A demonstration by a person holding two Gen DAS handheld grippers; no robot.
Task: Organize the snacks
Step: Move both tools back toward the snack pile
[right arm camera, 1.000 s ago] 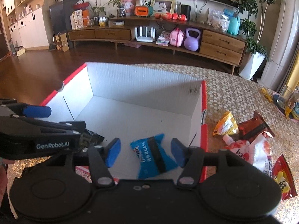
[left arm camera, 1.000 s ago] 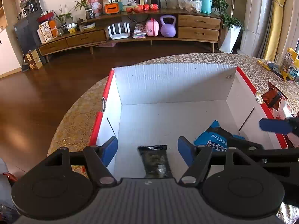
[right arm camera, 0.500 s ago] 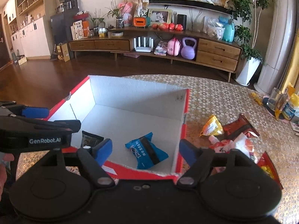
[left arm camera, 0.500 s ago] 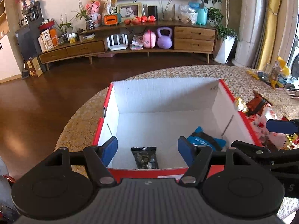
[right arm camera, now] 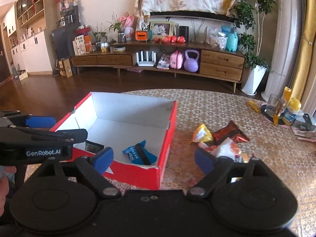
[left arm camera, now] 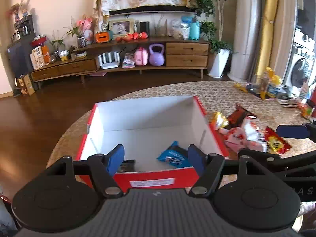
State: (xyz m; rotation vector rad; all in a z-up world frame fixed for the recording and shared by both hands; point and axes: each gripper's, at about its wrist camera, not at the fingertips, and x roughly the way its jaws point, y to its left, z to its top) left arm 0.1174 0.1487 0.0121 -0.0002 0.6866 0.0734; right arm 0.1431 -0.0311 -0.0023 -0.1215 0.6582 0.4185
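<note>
We see the left gripper w/ fingers apart & empty, above the near wall of the red box. The right gripper has just been opening its jaws; wide, nothing btwn them. Inside the box lie a blue packet & a black packet, apart. Loose snacks lie on the table, right of the box.

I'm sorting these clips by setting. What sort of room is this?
Most likely a home living room: a long wooden sideboard with a framed photo, potted plants, and a dining table.
</note>
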